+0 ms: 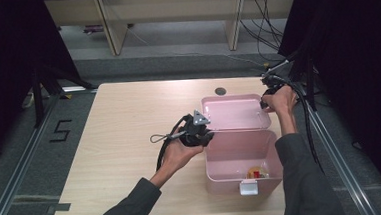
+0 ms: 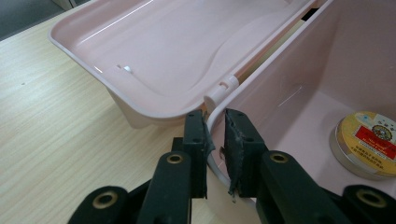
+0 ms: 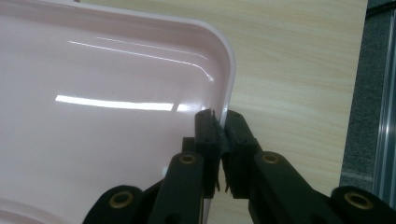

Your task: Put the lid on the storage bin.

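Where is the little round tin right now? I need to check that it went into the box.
The round tin lies on the floor of the open pink box, near its front wall at the table's right side; the left gripper view shows it too.

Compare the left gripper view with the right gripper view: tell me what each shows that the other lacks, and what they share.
Left gripper view: the pink box, its wall pinched by the left hand-held gripper, the hinge, and a round yellow tin inside the box.

Right gripper view: the right hand-held gripper shut on the lid's edge near a rounded corner, with grey floor beyond the table.

Both: the open pink lid and the wooden table.
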